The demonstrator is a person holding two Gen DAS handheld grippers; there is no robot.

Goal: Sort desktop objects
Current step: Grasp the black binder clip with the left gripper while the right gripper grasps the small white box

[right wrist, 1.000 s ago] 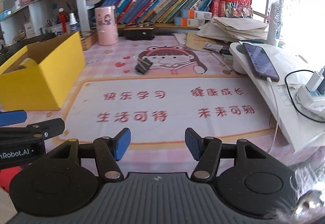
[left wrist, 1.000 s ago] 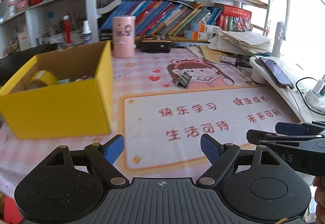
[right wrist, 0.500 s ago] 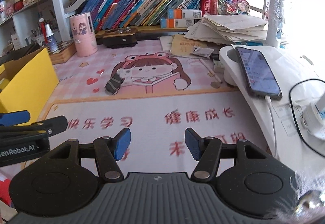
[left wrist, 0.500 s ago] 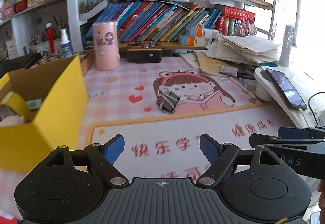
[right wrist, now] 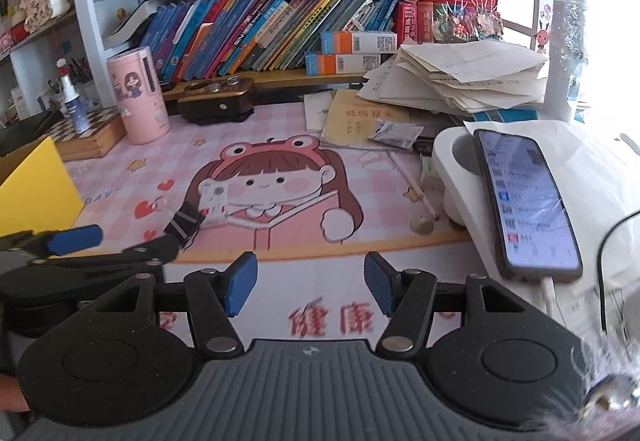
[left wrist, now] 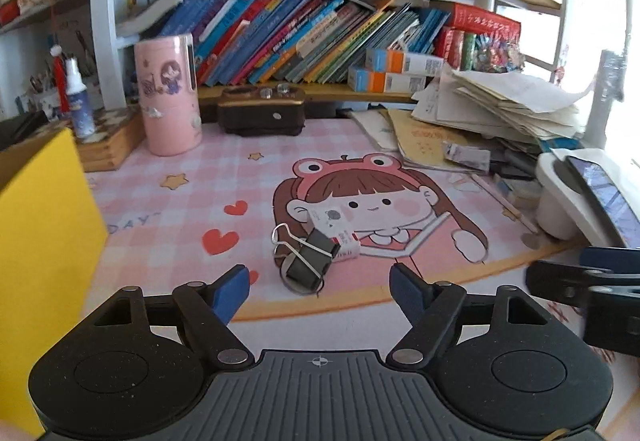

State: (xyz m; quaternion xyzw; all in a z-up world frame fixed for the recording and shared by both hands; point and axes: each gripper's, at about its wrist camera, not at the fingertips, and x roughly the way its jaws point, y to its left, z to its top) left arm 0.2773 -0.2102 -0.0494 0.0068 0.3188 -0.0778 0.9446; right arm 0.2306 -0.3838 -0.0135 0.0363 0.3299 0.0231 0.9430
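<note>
A black binder clip [left wrist: 308,261] with wire handles lies on the pink desk mat [left wrist: 180,209], touching a small white eraser [left wrist: 332,227] behind it. My left gripper [left wrist: 320,291] is open and empty, just short of the clip, which sits between its blue pads. In the right wrist view the clip [right wrist: 184,223] and eraser [right wrist: 214,205] lie left of centre. My right gripper [right wrist: 310,283] is open and empty over the mat's front. A yellow box [left wrist: 44,237] stands at the left.
A pink cylinder [left wrist: 168,93] and a dark brown case [left wrist: 260,113] stand at the back by the bookshelf. Stacked papers [right wrist: 460,77] and a phone [right wrist: 520,197] on a white stand [right wrist: 452,161] fill the right. A wooden box [right wrist: 88,131] sits back left.
Both grippers have moved forward over the mat toward the back of the desk. The clip and eraser are now close in front of the left gripper. The yellow box has slid to the left edge.
</note>
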